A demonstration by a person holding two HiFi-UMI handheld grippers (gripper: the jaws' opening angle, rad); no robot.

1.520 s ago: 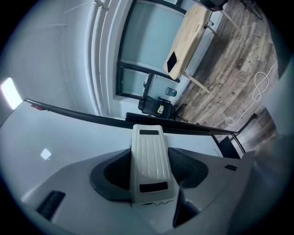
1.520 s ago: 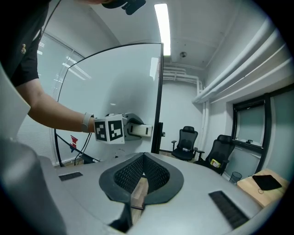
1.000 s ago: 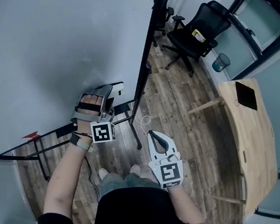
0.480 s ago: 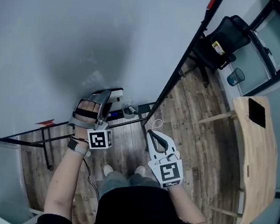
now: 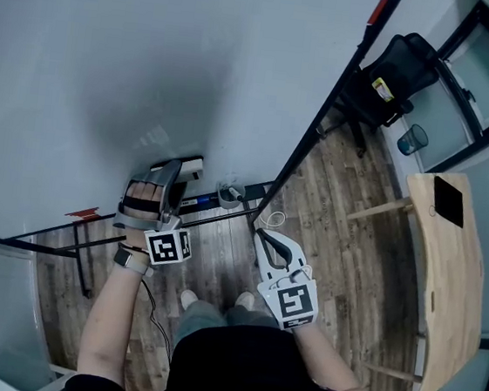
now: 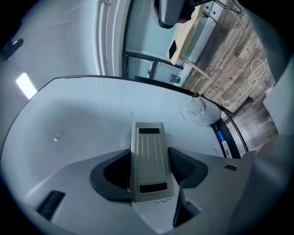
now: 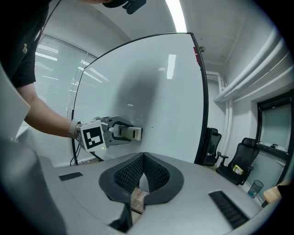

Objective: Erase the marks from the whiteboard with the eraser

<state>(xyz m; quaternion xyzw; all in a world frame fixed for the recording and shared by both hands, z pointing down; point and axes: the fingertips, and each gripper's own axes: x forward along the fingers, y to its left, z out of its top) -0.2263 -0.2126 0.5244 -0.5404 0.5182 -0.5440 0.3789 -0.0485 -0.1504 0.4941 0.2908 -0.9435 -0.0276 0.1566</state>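
Note:
A large whiteboard (image 5: 155, 57) on a black frame fills the upper left of the head view. My left gripper (image 5: 165, 188) is shut on a grey eraser (image 5: 189, 166), whose end lies against the board's lower part. In the left gripper view the eraser (image 6: 147, 147) sits between the dark pads of my left gripper (image 6: 149, 169), with a faint small mark (image 6: 131, 114) on the whiteboard (image 6: 78, 114) beyond it. My right gripper (image 5: 267, 239) hangs shut and empty over the floor. The right gripper view shows my right gripper (image 7: 143, 176) with its jaws together, and the eraser (image 7: 129, 132) on the whiteboard (image 7: 156, 87).
A small cup (image 5: 228, 196) and a blue marker (image 6: 221, 137) rest on the board's tray. A white cable (image 5: 273, 218) lies on the wood floor. Black office chairs (image 5: 390, 75), a bin (image 5: 411, 138) and a wooden table (image 5: 448, 257) stand to the right.
The head view has swung, showing more of the board. My left gripper with the eraser has slid slightly down and left along the board. The right gripper has stayed put.

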